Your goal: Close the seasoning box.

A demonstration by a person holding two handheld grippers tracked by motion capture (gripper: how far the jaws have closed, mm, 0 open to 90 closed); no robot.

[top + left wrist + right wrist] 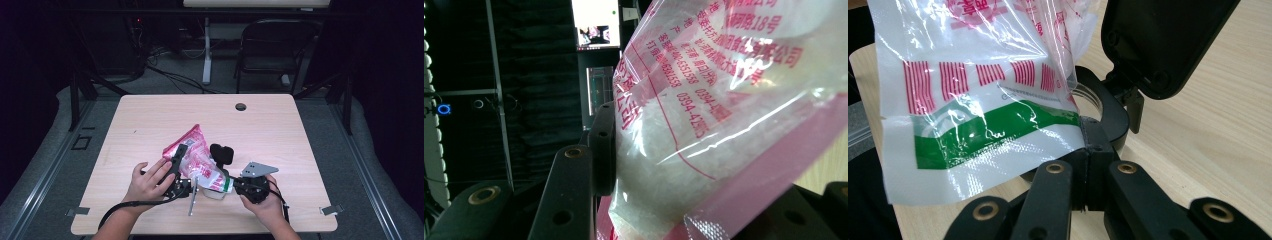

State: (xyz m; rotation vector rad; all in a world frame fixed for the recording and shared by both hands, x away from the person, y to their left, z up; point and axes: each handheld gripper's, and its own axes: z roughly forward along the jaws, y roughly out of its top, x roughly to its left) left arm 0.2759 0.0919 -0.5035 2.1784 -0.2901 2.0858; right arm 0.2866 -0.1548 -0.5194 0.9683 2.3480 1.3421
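Observation:
A clear plastic bag (195,150) with pink and red print and a green band, filled with a pale mass, hangs tilted over the wooden table (150,115) between both grippers. My left gripper (186,159) clamps its bulky upper part; in the left gripper view the bag (734,100) bulges against the left pad (603,150). My right gripper (227,186) pinches the bag's lower green-banded edge (978,90), its jaws closed together (1088,135). Behind the bag stands a black round container (1108,115) with its hinged lid (1163,40) (222,154) flipped up.
A person's hands hold both grippers near the table's front edge. A small round hole (240,106) sits near the far edge of the table. A dark chair (272,47) and a desk leg stand on the floor beyond.

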